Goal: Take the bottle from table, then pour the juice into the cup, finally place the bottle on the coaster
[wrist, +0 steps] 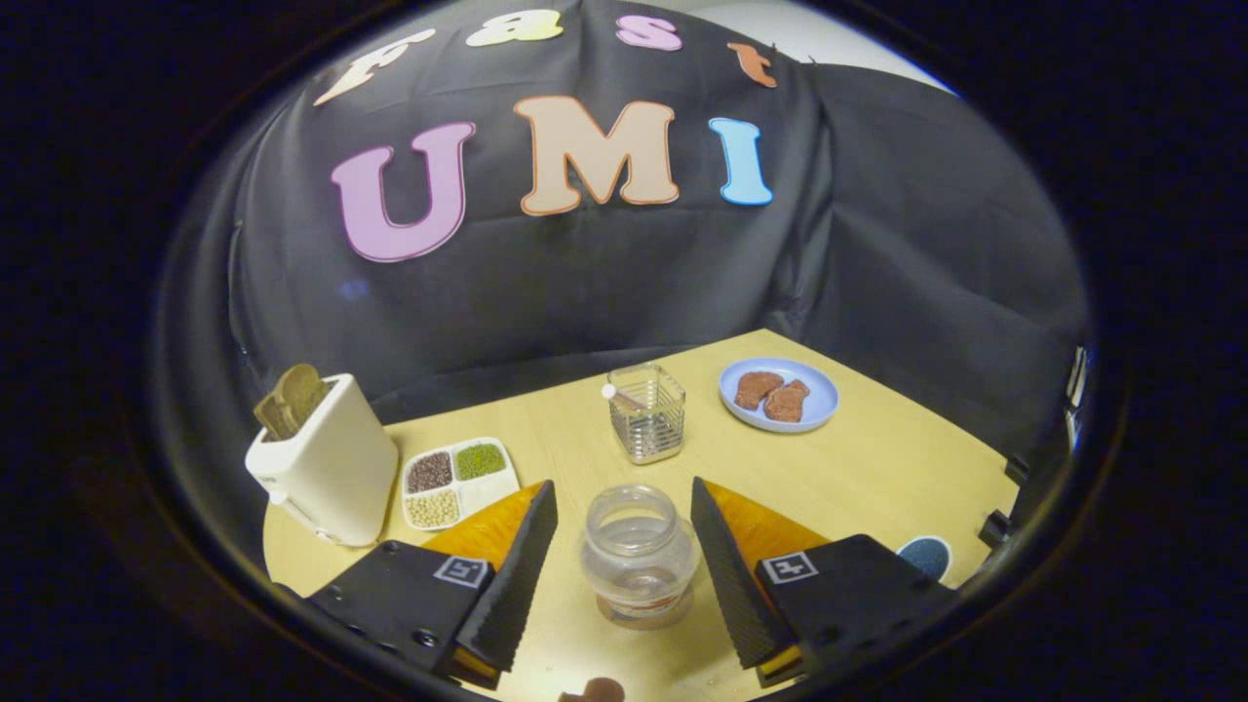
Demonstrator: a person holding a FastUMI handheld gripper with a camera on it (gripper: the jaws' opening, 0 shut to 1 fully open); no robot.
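A hand-held two-finger gripper point(622, 486), seen from its own camera. Its two long wedge-shaped fingers point(517, 575) taper to narrow tips, with finely ribbed inner faces, and stand apart with a wide gap between them. Each finger rises from a black, blocky, angular mount point(390, 604) bearing a small square white-bordered marker point(461, 570). Small dark round screws point(424, 639) dot one mount.

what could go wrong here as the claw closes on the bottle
The claw is open, its fingers either side of the open-topped bottle without touching. An uneven squeeze might tip it and spill the liquid at its bottom. The cup stands just beyond, so overshooting could knock it.
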